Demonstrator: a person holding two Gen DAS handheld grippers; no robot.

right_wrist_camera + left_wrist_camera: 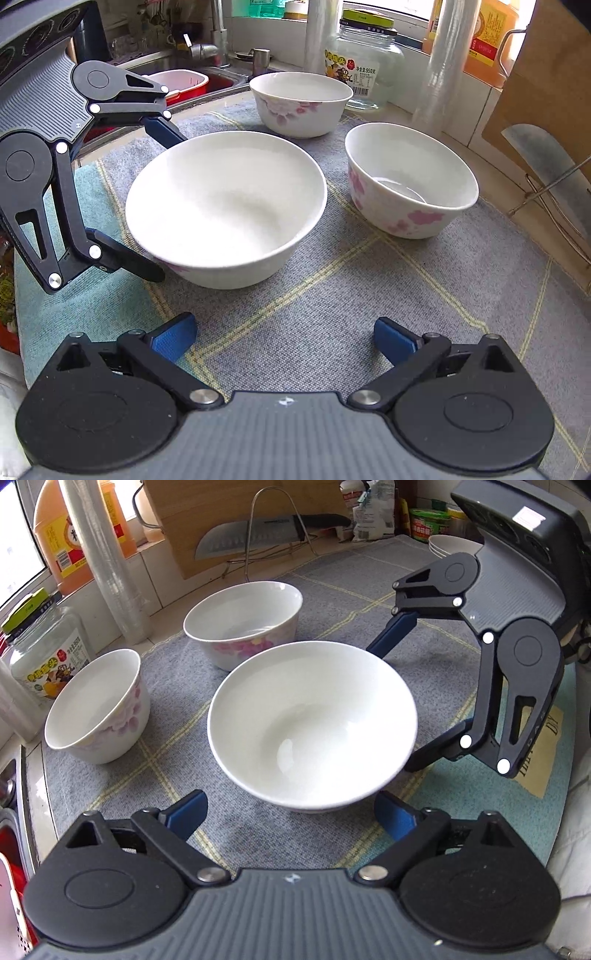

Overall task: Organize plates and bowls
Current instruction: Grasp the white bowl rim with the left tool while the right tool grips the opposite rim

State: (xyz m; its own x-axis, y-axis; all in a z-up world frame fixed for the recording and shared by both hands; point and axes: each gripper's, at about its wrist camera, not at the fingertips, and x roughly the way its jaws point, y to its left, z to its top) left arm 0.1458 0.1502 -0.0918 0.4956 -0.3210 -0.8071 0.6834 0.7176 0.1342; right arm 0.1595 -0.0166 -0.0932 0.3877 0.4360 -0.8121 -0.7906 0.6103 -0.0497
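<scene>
Bowl (312,725) wide, white, between my left gripper (291,812) fingers, jaws spread, no contact, my right gripper (286,338) released, empty, grey mat (332,295) beneath.

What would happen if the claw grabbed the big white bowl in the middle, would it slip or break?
The big white bowl looks glazed and shiny, so it is probably slippery between the pads. It looks like ceramic: likely stiff, fairly heavy, and apt to chip if dropped. Its base looks narrower than its rim, so a push near the rim might tip it.

Bright daylight from the window (18,535), sharp centre, fisheye bending the edges
</scene>
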